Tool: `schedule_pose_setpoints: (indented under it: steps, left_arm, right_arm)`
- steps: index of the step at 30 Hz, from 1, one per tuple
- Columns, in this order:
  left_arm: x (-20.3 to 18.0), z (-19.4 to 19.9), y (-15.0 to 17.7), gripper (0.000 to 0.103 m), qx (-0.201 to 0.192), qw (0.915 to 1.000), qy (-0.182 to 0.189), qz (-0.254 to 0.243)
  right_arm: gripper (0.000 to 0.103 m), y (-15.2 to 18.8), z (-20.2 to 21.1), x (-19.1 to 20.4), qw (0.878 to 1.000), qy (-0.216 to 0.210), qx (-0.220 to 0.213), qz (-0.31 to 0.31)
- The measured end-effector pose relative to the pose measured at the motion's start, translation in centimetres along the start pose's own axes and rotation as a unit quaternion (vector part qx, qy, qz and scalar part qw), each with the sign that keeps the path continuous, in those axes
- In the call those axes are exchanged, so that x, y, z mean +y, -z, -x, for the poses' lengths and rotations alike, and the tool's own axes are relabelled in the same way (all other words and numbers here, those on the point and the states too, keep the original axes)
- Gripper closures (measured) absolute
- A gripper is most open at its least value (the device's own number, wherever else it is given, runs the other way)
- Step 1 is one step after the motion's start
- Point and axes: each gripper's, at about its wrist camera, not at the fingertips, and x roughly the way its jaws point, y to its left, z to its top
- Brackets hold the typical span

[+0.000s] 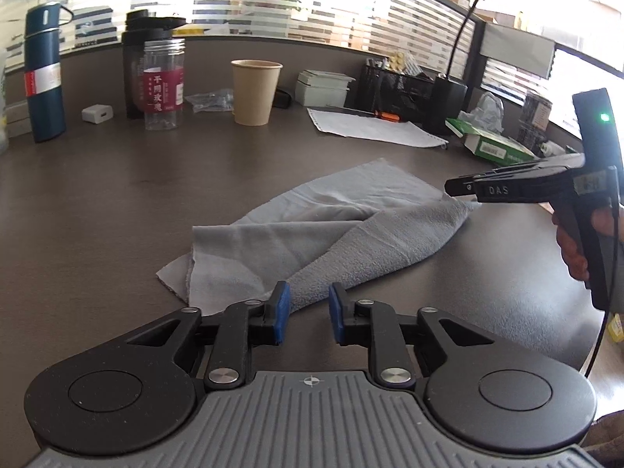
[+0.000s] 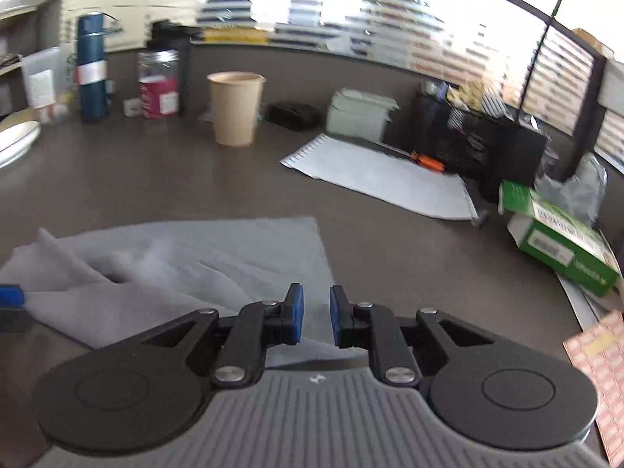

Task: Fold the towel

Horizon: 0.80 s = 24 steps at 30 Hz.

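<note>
While the grey towel point(image 1: 312, 230) lies crumpled and partly doubled over on the dark worktop point(image 1: 117, 202), the left claw point(image 1: 309, 314) is held low over its near end, tilted downward. Its blue pads point(image 1: 281, 312) stand apart with a gap between them; a rolled fold of the towel runs up to that gap, and no pinch on the cloth can be seen, so the claw is read as released. Beyond and to the right of the left claw, the right claw point(image 1: 448, 187) is seen from the side, its black tip just at the towel's far right corner; it is carried by a hand point(image 1: 573, 245) wrapped around the grip.

From the right wrist view, the right claw point(image 2: 316, 318) is angled downward over the towel's point(image 2: 195, 257) right edge, with its pads point(image 2: 297, 314) slightly parted and nothing clamped between them. The picture is blurred. Farther ahead of both claws, a paper cup point(image 1: 255, 91), a clear jar with a red label point(image 1: 163, 82) and a blue flask point(image 1: 43, 74) stand well apart from the towel.
</note>
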Motion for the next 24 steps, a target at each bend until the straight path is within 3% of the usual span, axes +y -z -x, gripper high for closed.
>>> schedule_pose_setpoints:
  steps: [5,6,7,12,20,22,24]
  left_arm:
    - [0.0,-0.1,0.0,0.092,0.001,1.0,0.001,0.002]
    - [0.1,-0.1,0.0,0.098,0.0,1.0,0.002,0.004]
    - [0.1,-0.1,0.0,0.099,-0.001,1.0,0.002,0.005]
    - [0.1,0.8,-0.5,0.103,-0.019,0.9998,0.005,0.007]
    - [-0.9,3.3,-0.8,0.102,-0.044,0.9985,0.032,-0.001]
    - [-1.1,3.3,-0.8,0.094,-0.042,0.9984,0.039,0.003]
    - [-1.1,2.9,-0.8,0.081,-0.04,0.9989,0.022,0.004]
  right_arm:
    - [0.085,0.7,-0.5,0.4,1.0,-0.007,0.007,0.011]
    - [0.093,0.8,-0.4,0.4,1.0,-0.009,0.005,0.012]
    - [0.1,0.9,-0.3,0.5,1.0,-0.01,0.003,0.013]
    - [0.1,1.0,0.6,-0.1,1.0,-0.009,-0.017,0.007]
    - [0.1,0.9,3.2,-1.2,0.998,-0.013,-0.053,-0.008]
    - [0.097,0.9,3.2,-1.3,0.999,-0.023,-0.045,-0.011]
    - [0.084,0.8,2.6,-1.0,0.999,-0.031,-0.034,-0.016]
